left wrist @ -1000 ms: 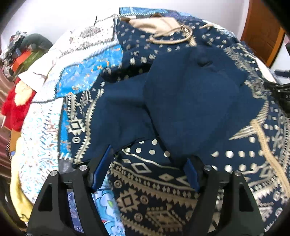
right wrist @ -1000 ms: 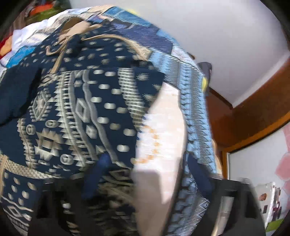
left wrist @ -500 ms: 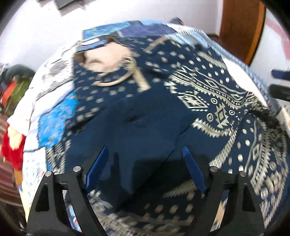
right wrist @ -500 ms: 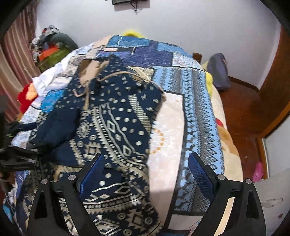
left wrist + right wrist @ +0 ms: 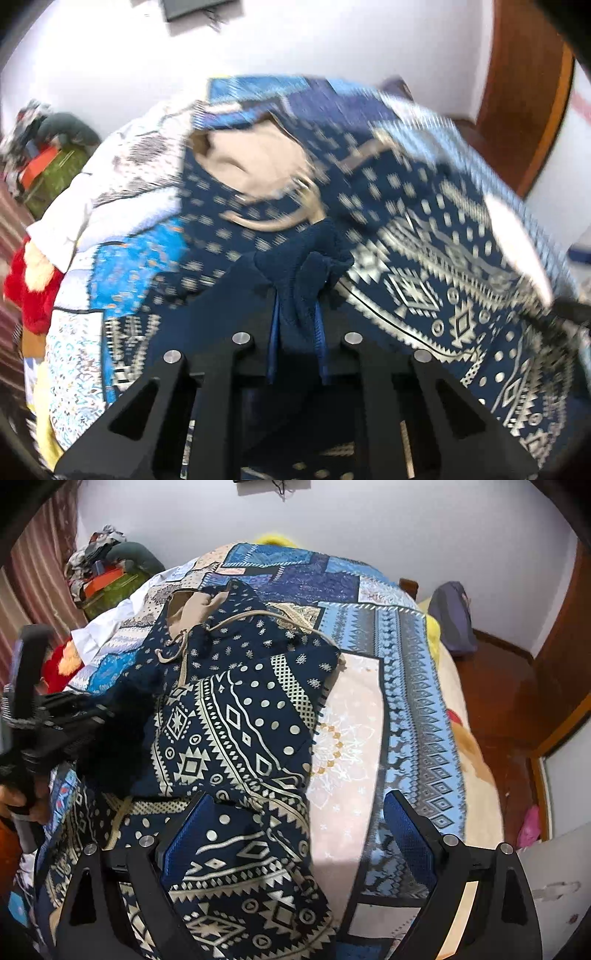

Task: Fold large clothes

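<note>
The left hand-held gripper [image 5: 297, 295] has just been closing, and its blue pads now pinch a bunched fold of the plain navy inner side of the patterned garment [image 5: 417, 280], the cloth gathered up between the two jaws. The right hand-held gripper [image 5: 295, 834] stands wide open above the near end of the same garment — nothing is between its pads [image 5: 184, 842]. In the right wrist view, a person's hand [image 5: 22, 801] at the left edge holds the other gripper. The garment, dark blue with cream geometric print, lies spread along a bed covered by a blue patchwork quilt [image 5: 417, 701]. Further off lie its beige-lined hood [image 5: 255, 166] and drawstring [image 5: 258, 618] — then a pile of clothes [image 5: 107, 576] by the wall.
</note>
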A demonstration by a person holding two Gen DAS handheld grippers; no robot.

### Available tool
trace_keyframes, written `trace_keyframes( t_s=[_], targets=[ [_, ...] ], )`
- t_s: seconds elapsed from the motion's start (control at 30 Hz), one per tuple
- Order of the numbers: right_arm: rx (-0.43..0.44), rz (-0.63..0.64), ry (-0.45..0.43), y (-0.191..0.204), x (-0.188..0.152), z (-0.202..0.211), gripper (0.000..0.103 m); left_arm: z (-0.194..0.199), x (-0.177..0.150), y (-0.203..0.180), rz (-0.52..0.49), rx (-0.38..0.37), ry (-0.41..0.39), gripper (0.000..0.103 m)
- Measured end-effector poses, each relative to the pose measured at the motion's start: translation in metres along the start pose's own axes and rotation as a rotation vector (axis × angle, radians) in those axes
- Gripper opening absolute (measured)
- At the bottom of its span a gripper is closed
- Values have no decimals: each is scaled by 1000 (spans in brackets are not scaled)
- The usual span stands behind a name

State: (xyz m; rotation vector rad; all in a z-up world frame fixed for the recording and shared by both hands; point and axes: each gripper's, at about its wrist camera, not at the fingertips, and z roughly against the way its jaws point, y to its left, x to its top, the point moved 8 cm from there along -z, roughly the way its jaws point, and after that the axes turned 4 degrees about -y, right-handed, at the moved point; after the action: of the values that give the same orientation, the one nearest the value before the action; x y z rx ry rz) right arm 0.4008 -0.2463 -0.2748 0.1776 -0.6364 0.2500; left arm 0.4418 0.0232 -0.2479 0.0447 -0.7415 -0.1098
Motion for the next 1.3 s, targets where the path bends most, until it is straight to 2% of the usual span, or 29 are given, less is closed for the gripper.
trace_keyframes(
  t_s=[0.17, 0.3, 0.43, 0.5, 0.6, 0.67, 0.8, 0.9, 1.0, 1.1, 1.17, 1.2, 1.3],
  targets=[
    [15, -14, 9, 6, 7, -10, 92, 36, 11, 69, 116, 16, -76, 18],
    [19, -11, 9, 15, 18, -19, 92, 45, -3, 115, 197, 24, -82, 18],
    [27, -19, 28, 25, 22, -29, 92, 32, -45, 155, 272, 46, -8, 18],
    [25, -14, 43, 30, 20, -34, 92, 22, -71, 167, 297, 51, 45, 23],
    [15, 1, 63, 36, 15, -41, 92, 8, -110, 177, 323, 64, 126, 41],
    [7, 13, 78, 39, 9, -44, 92, -1, -138, 184, 337, 80, 190, 59],
    [-12, 32, 92, 41, 2, -45, 92, -9, -181, 195, 372, 92, 280, 64],
    [-27, 41, 94, 39, 0, -44, 92, -2, -196, 196, 387, 53, 304, 66],
    [-35, 48, 91, 36, 0, -41, 92, 13, -188, 199, 368, 55, 284, 67],
    [-43, 53, 74, 31, 6, -36, 92, 35, -161, 208, 348, 72, 214, 71],
    [-44, 55, 53, 28, 14, -32, 92, 47, -138, 215, 350, 76, 156, 80],
    [-45, 55, 43, 27, 18, -30, 92, 52, -122, 218, 352, 79, 121, 81],
    [-47, 56, 2, 23, 36, -24, 92, 46, -86, 222, 342, 79, 83, 85]
  ],
)
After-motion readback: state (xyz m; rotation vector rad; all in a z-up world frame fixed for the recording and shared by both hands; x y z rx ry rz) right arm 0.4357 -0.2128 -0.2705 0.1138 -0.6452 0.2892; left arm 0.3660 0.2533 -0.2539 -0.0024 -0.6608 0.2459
